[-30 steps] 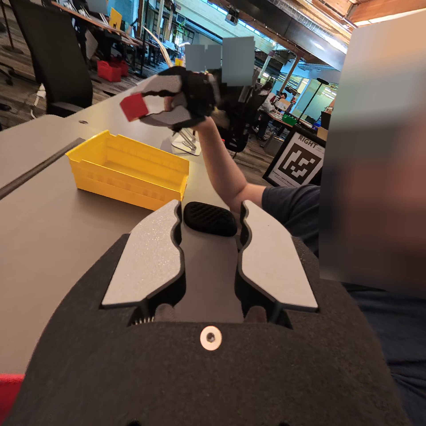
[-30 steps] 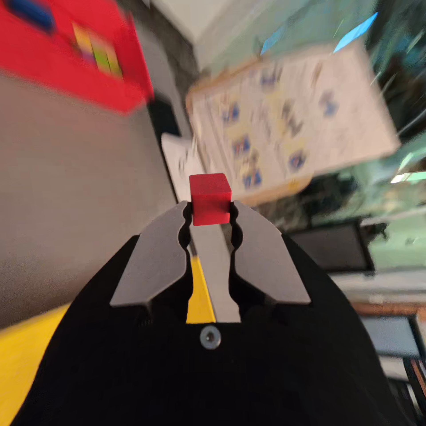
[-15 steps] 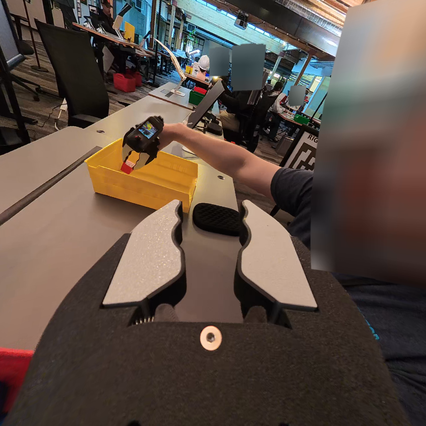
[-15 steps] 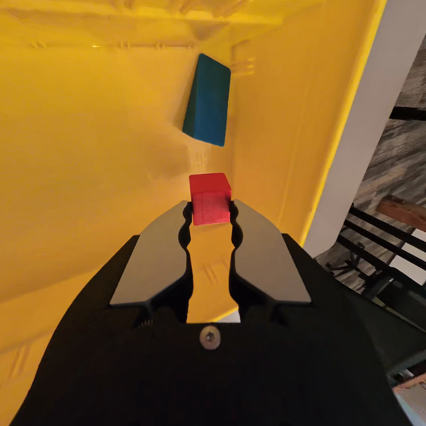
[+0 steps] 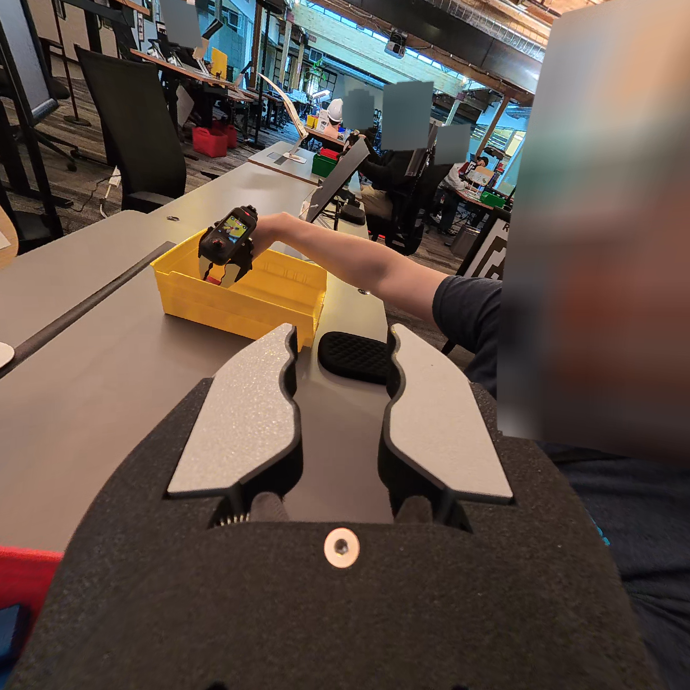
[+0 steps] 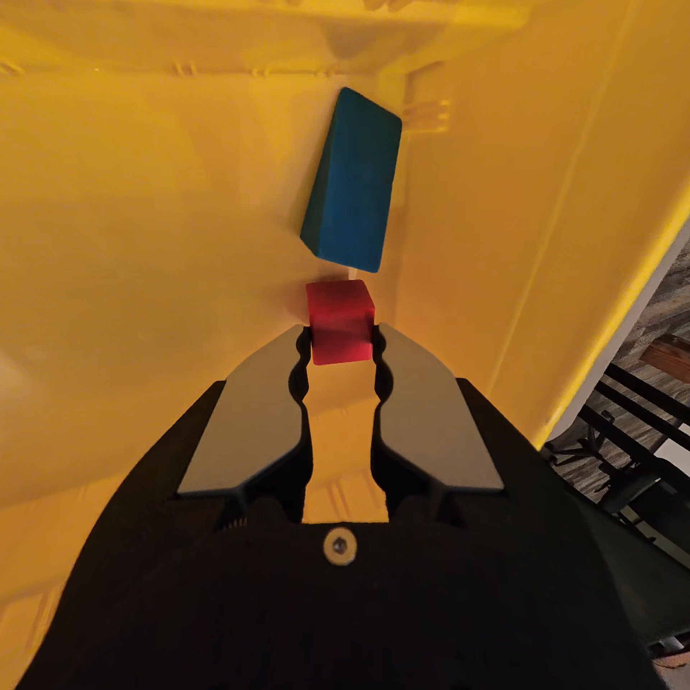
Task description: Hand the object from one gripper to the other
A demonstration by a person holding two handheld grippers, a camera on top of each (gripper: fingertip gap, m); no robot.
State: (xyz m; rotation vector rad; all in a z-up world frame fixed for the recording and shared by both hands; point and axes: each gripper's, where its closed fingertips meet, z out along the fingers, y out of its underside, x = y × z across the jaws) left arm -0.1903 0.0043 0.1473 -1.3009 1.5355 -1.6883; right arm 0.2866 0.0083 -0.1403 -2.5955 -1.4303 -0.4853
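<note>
The right gripper (image 6: 340, 328) is closed on a red cube (image 6: 339, 323), its two fingertips pressed against the cube's opposite sides; the cube sticks out past the tips. It points down into a yellow bin (image 6: 149, 224), with the cube low inside, near the floor; whether it touches the floor cannot be told. Just ahead of the cube lies a blue block (image 6: 354, 186), close but apart from it. The bin's right wall rises just right of the fingers, leaving little room on that side; to the left the bin floor is bare and wide.

The left gripper (image 5: 341, 336) holds nothing, its fingers set well apart above the grey table (image 5: 93, 392). A black pad (image 5: 353, 356) lies on the table just beyond its tips, and the bin's near corner sits by the left fingertip. From here the right gripper (image 5: 220, 278) shows well ahead, dipped into the bin (image 5: 239, 302) with the cube (image 5: 213, 280) between its tips.
</note>
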